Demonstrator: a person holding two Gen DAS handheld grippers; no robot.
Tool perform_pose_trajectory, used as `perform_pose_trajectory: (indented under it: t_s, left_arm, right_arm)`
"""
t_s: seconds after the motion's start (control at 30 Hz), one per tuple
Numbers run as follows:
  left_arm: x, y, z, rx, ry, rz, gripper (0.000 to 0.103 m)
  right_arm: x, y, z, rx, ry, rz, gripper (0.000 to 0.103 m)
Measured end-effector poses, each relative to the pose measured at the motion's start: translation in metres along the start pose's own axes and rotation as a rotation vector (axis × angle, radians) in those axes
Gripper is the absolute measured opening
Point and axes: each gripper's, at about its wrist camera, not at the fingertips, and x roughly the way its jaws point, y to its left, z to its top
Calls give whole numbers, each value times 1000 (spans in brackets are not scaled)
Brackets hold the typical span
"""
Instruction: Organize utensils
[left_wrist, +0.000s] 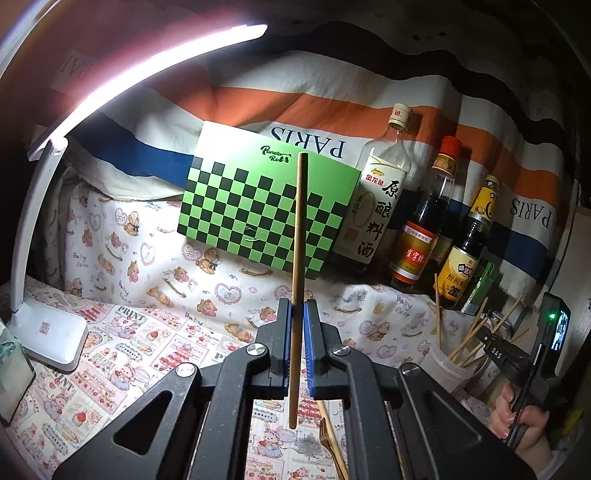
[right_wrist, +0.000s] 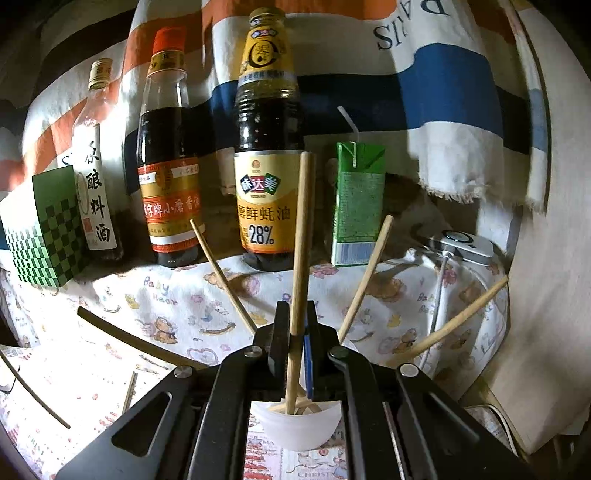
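Some sticks already stand in the white cup, so the job is partly done. The right claw is clamped on one chopstick, its bottom end dipping into the cup at 6 o'clock. The left claw is squeezed on another chopstick, standing up at 12 o'clock; it and a wooden fork at 5 o'clock on the desk still need putting away.

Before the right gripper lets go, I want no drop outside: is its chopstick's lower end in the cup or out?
In: the chopstick clamped by the right gripper dips below the white cup's rim.
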Motion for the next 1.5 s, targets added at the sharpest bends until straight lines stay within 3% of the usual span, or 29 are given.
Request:
perform_pose_trajectory:
  t_s: [0.13,0.2,0.37,0.43,0.47,0.5,0.67,0.77,0.9,1.13,1.43,1.5]
  left_arm:
    - [0,-2,-1,7,0,-1,5]
    - [1,-3,-2,13,1,-4,5]
    - [1,-8,-5,40,-3,-4,5]
    - [1,-10,-6,41,6,-11,5]
    - [1,-10,-6,36,11,-20,5]
    - [-1,-12,-6,32,10,-32,5]
    - [-15,-33,-10,102,-39,-70,5]
    - [-15,-45,-15,50,21,-175,5]
    - [-20,-79,-15,71,0,-208,5]
    - [-19,-148,2,100,-53,-280,5]
    - [-22,-236,21,198,-151,-330,5]
    - [-12,-251,22,214,-134,-336,5]
  right_arm:
    - [-6,-9,-1,30,30,13,14]
    - [-13,-14,-3,39,44,18,29]
    - [-29,-28,-11,68,57,47,32]
    - [-37,-35,-16,92,66,66,42]
    - [-42,-41,-19,115,65,83,53]
    - [-48,-46,-24,143,60,97,55]
    - [-68,-59,-45,180,50,165,61]
    - [-73,-62,-51,166,47,189,62]
    - [-79,-75,-45,232,41,210,64]
    - [-57,-99,-52,353,141,183,65]
    - [-46,-133,-60,551,198,188,65]
    - [-45,-144,-62,596,196,155,65]
